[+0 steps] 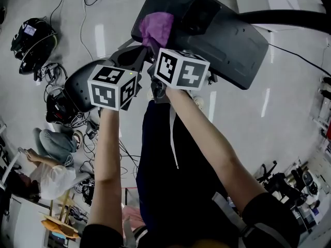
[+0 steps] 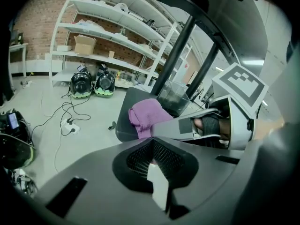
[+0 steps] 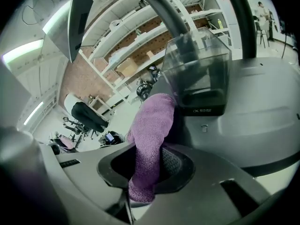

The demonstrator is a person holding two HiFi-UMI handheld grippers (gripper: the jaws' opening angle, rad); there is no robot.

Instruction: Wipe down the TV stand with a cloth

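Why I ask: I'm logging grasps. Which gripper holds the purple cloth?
The right gripper: the purple cloth is clamped between its jaws, at the edge of the dark TV stand. The left gripper is shut on nothing.

The TV stand's (image 1: 232,45) poles are cut off; a marker cube (image 1: 181,68) hides the cloth's (image 1: 158,27) lower edge.

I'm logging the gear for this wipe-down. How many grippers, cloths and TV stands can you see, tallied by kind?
Grippers: 2, the left gripper and the right gripper
Purple cloth: 1
TV stand: 1
Total: 4
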